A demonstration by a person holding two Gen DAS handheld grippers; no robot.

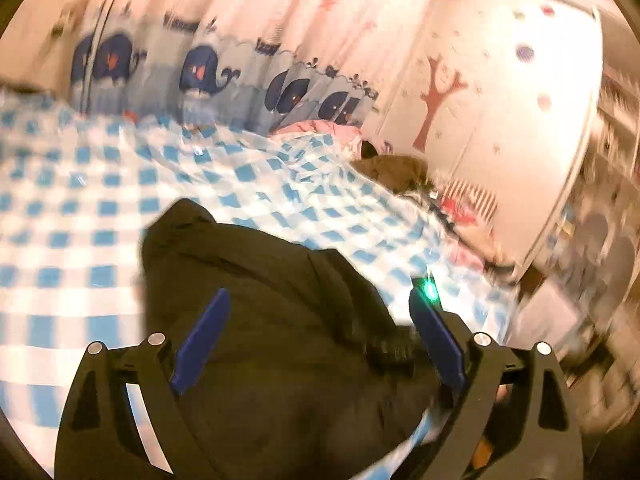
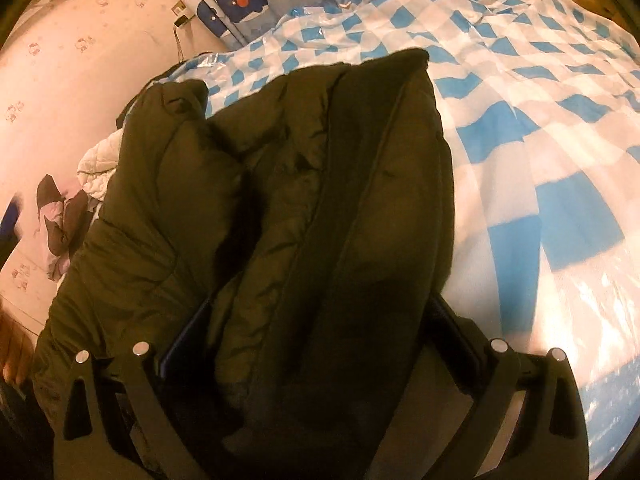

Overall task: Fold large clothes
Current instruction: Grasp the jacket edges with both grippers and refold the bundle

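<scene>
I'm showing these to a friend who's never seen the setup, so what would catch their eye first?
First, the bulky dark padded jacket, bunched in the middle of the right wrist view on the blue and white checked sheet. Its folds fill the space between the right gripper fingers. In the left wrist view, the left gripper stands open above the jacket, and a whale-print curtain hangs behind the bed.

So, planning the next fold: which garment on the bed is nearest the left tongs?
The dark jacket, right below the open left tongs; the pink garment and brown one lie far off at the bed's other end.
</scene>
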